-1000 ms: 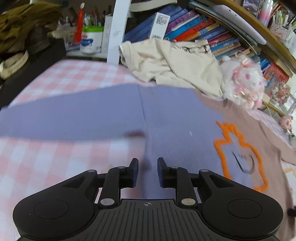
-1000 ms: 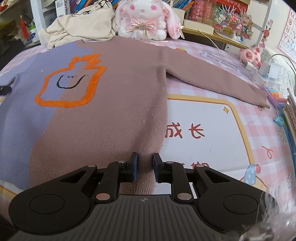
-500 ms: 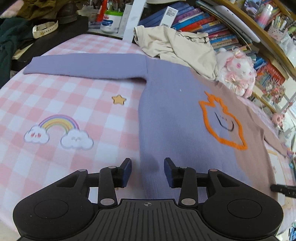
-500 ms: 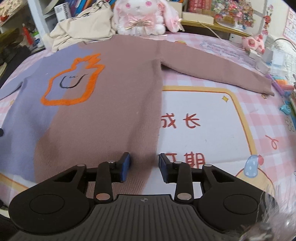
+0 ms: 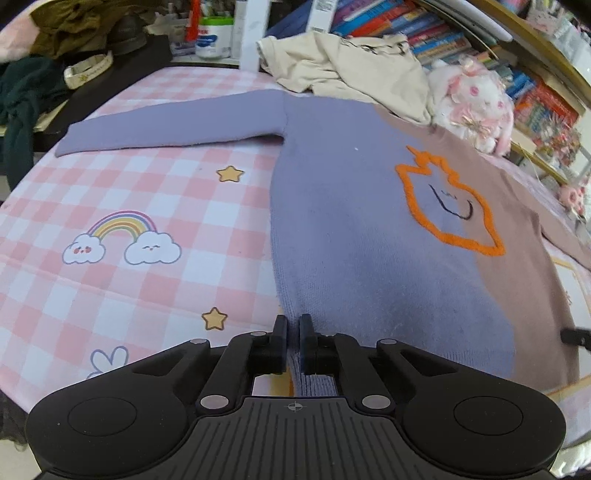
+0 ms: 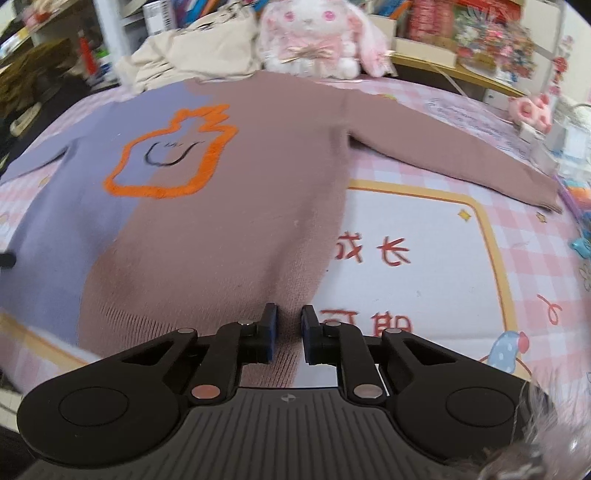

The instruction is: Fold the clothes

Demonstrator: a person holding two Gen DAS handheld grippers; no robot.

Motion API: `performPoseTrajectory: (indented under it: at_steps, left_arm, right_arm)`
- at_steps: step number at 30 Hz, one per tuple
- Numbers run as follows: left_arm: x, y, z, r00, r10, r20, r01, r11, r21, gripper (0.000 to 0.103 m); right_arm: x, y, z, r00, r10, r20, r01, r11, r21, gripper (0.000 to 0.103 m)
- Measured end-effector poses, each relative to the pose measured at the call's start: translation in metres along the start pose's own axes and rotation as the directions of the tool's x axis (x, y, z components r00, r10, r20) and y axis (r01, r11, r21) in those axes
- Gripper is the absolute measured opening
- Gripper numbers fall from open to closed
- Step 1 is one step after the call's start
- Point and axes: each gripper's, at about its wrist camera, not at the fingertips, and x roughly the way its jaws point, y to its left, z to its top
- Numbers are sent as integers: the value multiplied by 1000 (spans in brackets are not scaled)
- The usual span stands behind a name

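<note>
A two-colour sweater (image 5: 351, 229), purple on one half and brown on the other with an orange outlined figure, lies flat on the bed with both sleeves spread out. My left gripper (image 5: 293, 328) is shut on the purple corner of the near hem, and the knit runs up between its pads. In the right wrist view the sweater (image 6: 229, 229) shows its brown half. My right gripper (image 6: 289, 317) sits over the brown hem corner with its jaws closing. The hem edge lies between them, with a narrow gap still showing on the right side.
A pink checked bedsheet (image 5: 110, 295) with rainbow and star prints lies under the sweater. A cream garment (image 5: 351, 62) and a plush rabbit (image 6: 314, 33) sit beyond the collar. Bookshelves (image 5: 443, 33) and dark clothes (image 5: 22, 96) stand behind. Small toys (image 6: 532, 110) crowd the right edge.
My left gripper drew back from the sleeve area to the near hem, widened, then shut on the purple corner. My right gripper's jaws widened, then narrowed around the brown hem.
</note>
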Motion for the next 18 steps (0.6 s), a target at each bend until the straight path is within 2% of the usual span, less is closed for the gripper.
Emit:
performPoseTrajectory:
  at_steps: [4,11,14,18]
  left_arm:
    - [1,3,0,1000,11,18,-11,1000,-17,5]
    - [0,-6,-3,997,71,35,-70,997,-31,5]
    - [0,-10,-2,995,92,27,-92,996,-18,5]
    - [0,-6,-1,996,82,19,-82,997,-4,5]
  right_arm:
    - [-1,5,-4,1000,24,6,-23,997,-70,13]
    - [-1,4,-6,999,44,19,-42,992,-120,14]
    - [-2,3,-7,999,46,22,-43,993,-110,14]
    - [-3,4,-9,999,37,24,-34,994,-101,14]
